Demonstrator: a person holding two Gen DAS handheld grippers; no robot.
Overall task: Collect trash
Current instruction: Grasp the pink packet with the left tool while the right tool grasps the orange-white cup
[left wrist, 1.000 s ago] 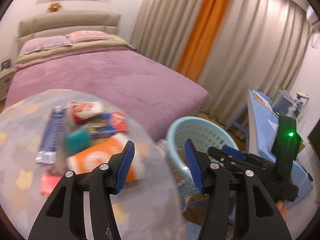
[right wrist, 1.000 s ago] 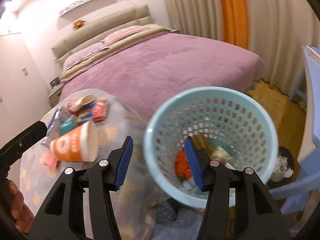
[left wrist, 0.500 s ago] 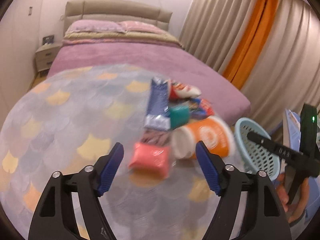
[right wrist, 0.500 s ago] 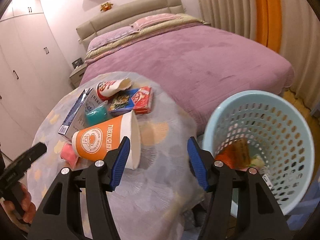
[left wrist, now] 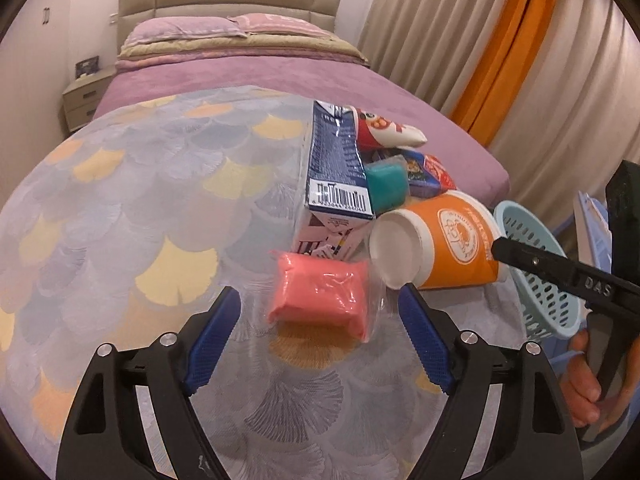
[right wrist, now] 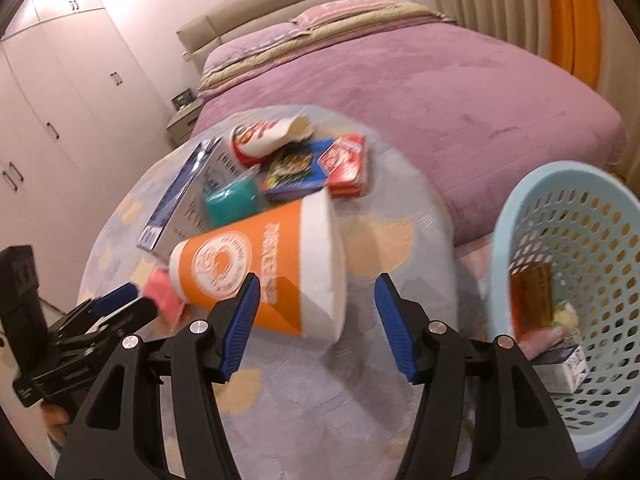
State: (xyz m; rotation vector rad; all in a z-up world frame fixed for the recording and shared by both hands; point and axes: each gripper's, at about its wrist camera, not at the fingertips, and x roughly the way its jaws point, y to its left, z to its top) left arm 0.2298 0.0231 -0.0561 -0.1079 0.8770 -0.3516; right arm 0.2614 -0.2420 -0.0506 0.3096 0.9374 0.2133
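A pile of trash lies on the round patterned table [left wrist: 120, 208]. A pink wrapped packet [left wrist: 320, 292] lies just ahead of my open, empty left gripper [left wrist: 320, 316]. An orange paper cup [left wrist: 440, 240] lies on its side beside it; it also shows in the right wrist view [right wrist: 264, 268], just ahead of my open, empty right gripper [right wrist: 316, 312]. Behind lie a blue carton [left wrist: 336, 164], a teal packet [left wrist: 386, 188], a red-and-white crushed cup [left wrist: 384, 132] and blue and red boxes [right wrist: 320, 168]. The light-blue basket [right wrist: 568, 280] stands at the right with trash inside.
A purple bed [right wrist: 420, 72] stands behind the table. White wardrobes [right wrist: 60, 100] line the left wall. Beige and orange curtains [left wrist: 500, 52] hang at the right. A nightstand [left wrist: 84, 96] is beside the bed.
Both grippers swung from the basket toward the table and opened wider. The left now faces the pink packet, the right the orange cup.
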